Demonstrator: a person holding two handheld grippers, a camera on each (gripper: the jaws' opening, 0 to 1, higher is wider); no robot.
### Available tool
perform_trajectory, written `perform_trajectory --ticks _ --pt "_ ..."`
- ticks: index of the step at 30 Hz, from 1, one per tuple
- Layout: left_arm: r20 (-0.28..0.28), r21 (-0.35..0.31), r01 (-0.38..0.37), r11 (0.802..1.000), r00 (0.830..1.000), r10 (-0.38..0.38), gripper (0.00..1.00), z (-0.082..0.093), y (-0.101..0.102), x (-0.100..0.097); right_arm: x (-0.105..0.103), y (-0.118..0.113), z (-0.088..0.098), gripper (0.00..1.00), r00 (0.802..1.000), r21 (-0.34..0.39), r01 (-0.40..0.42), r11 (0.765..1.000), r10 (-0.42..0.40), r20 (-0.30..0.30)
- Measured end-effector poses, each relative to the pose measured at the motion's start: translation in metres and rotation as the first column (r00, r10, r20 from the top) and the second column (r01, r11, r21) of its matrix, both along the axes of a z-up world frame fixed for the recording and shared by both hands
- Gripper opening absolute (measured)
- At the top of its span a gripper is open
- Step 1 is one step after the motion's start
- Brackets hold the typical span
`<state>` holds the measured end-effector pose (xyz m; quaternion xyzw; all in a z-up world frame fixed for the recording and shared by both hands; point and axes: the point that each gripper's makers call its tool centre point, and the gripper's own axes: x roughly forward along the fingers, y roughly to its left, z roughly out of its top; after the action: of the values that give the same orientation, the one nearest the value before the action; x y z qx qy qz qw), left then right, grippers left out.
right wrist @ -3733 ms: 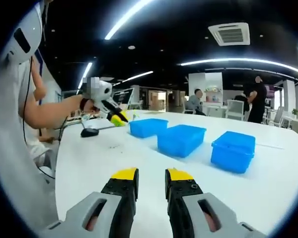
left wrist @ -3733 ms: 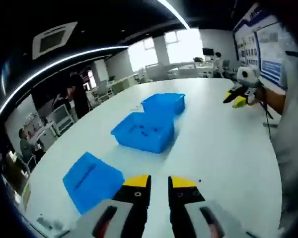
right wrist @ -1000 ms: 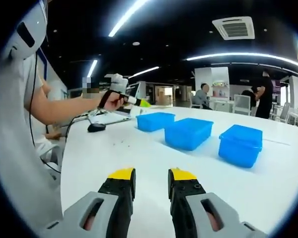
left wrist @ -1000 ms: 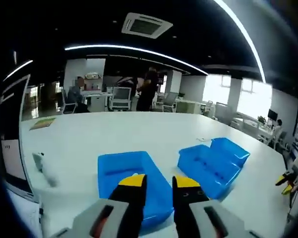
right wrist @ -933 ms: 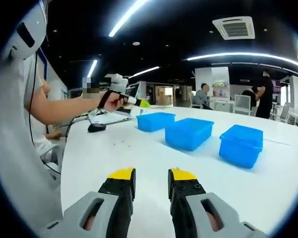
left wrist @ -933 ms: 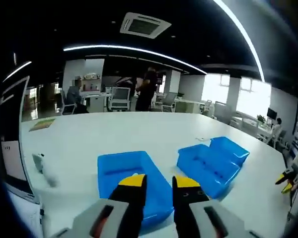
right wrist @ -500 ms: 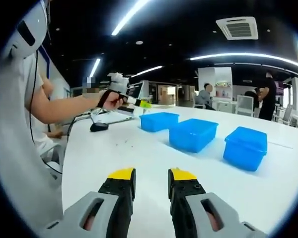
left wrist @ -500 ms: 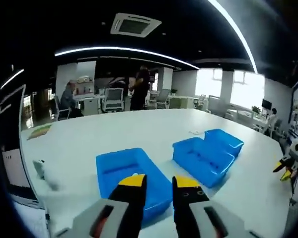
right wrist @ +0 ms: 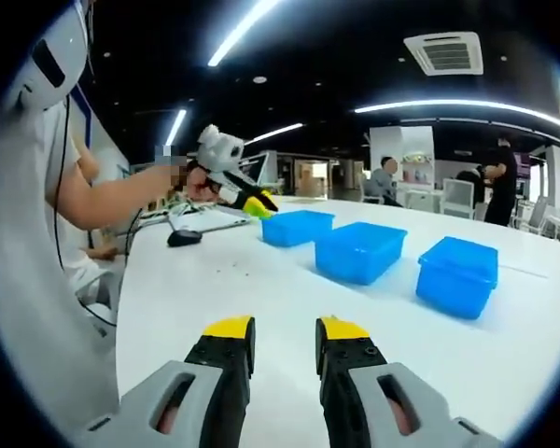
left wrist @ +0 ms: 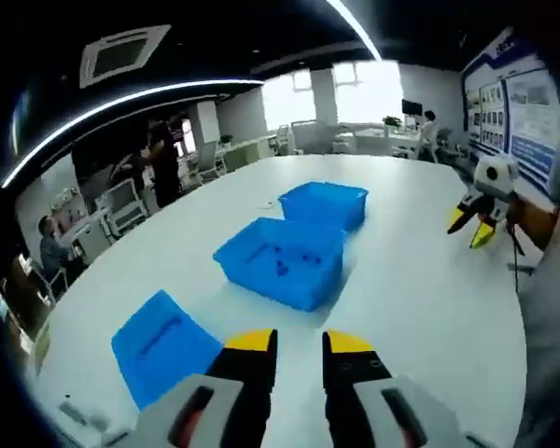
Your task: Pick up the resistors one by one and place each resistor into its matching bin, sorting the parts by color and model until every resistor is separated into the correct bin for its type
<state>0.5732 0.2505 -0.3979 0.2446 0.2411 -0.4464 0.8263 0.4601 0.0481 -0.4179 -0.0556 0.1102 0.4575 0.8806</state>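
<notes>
White table [left wrist: 420, 289] bearing three blue bins in a row ahead of the left gripper [left wrist: 299, 343], jaws parted and empty: near bin [left wrist: 159, 345] just left of its fingers, middle bin [left wrist: 282, 259] holding small dark resistors [left wrist: 280, 269], far bin [left wrist: 324, 203] beyond; right gripper [right wrist: 285, 329] likewise parted, empty

Both hand-held grippers, left [left wrist: 299, 342] and right [right wrist: 283, 328], hover with jaws slightly parted (nothing between them).

A black computer mouse [right wrist: 182, 238] lies on the white table [right wrist: 261, 299].
</notes>
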Motion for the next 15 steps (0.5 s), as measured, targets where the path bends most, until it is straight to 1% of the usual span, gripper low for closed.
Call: perform_trajectory --ticks 2,4,6,7,9,13,14,15 --pt "-0.005 0.087 0.049 0.995 0.999 -0.048 0.22 -0.010 -0.004 -0.007 -0.001 0.001 0.000 0.28 1.000 0.002 -0.003 1.000 0.003 0.001" --pt "-0.019 0.167 0.102 0.981 0.995 -0.100 0.22 -0.021 -0.008 -0.014 -0.001 0.001 0.000 0.28 1.000 0.002 -0.006 1.000 0.006 0.000" --pt "-0.045 0.210 0.144 0.967 0.989 -0.138 0.22 -0.029 -0.010 -0.019 -0.001 0.001 0.000 0.28 1.000 0.000 -0.007 1.000 0.007 0.002" --pt "-0.066 0.220 0.173 0.960 0.985 -0.162 0.22 -0.032 -0.012 -0.023 -0.002 0.001 0.000 0.28 1.000 0.000 -0.006 1.000 0.006 0.003" --pt "-0.128 0.231 0.220 0.948 0.973 -0.194 0.22 -0.039 -0.017 -0.035 -0.003 -0.001 0.000 0.28 1.000 0.005 -0.004 1.000 0.004 0.003" --pt "-0.174 0.241 0.330 0.912 0.940 -0.294 0.22 -0.043 -0.029 -0.050 -0.002 -0.005 -0.003 0.28 1.000 0.005 0.007 1.000 -0.007 -0.003" --pt "-0.173 0.242 0.349 0.906 0.934 -0.313 0.22 -0.044 -0.031 -0.050 -0.002 -0.006 -0.003 0.28 1.000 0.005 0.009 1.000 -0.009 -0.004" --pt "-0.178 0.244 0.354 0.903 0.931 -0.318 0.22 -0.045 -0.032 -0.050 -0.002 -0.007 -0.003 0.28 1.000 0.006 0.010 1.000 -0.010 -0.003"
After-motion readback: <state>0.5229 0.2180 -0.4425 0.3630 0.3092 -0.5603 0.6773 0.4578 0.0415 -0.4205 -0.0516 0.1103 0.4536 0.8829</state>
